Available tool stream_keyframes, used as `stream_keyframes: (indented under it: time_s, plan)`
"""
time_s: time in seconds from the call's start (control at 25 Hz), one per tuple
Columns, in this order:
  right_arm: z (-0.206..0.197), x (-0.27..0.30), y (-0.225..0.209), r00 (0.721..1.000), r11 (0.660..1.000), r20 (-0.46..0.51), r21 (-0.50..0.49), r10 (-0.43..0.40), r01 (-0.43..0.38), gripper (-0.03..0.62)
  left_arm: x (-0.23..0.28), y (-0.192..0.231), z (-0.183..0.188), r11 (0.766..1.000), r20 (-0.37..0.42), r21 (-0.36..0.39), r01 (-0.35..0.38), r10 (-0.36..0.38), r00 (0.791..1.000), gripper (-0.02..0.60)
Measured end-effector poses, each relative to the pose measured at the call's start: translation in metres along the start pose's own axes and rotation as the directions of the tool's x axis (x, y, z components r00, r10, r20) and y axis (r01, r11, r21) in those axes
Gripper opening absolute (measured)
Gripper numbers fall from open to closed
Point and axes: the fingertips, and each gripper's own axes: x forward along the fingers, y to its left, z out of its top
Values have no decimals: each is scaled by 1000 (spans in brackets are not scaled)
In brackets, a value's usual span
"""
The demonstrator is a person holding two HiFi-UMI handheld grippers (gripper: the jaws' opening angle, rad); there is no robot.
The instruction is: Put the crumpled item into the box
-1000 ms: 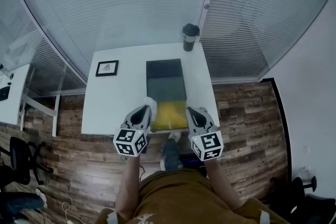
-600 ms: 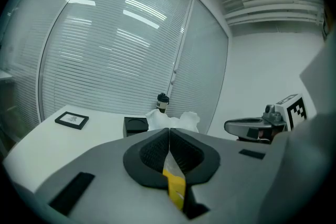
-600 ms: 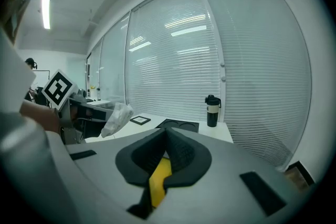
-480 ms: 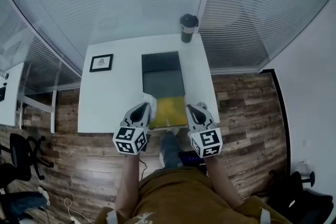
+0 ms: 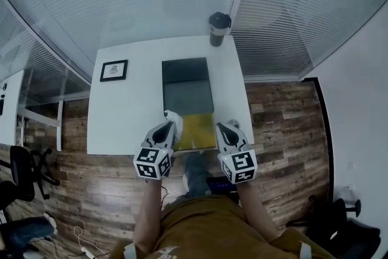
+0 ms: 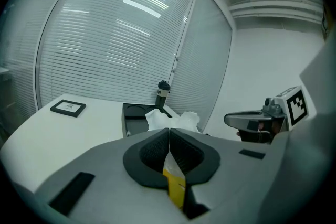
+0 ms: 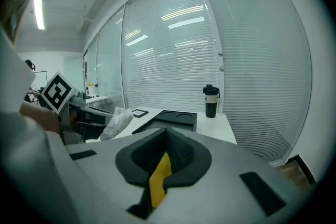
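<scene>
Left tongs (image 5: 169,127) clamp the crumpled white paper (image 6: 173,120) (beside the open black box (image 5: 188,85), over the worktop (image 5: 127,112) edge). Right tongs (image 5: 222,128) closed, empty.

mug (image 5: 219,28): sits higher in my head view than a second ago
picture frame (image 5: 114,70): drifted up and leftward
worktop (image 5: 127,112): far edge has climbed, and the box (image 5: 188,73) with it
</scene>
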Motion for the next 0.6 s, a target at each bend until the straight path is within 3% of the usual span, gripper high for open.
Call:
stream_keyframes:
  time_s: [0.6]
  plan:
    - [-31,21,-20,997,999,-80,35,-4,6,12,35,-5,-41,998,-160,-11,69,-70,985,28]
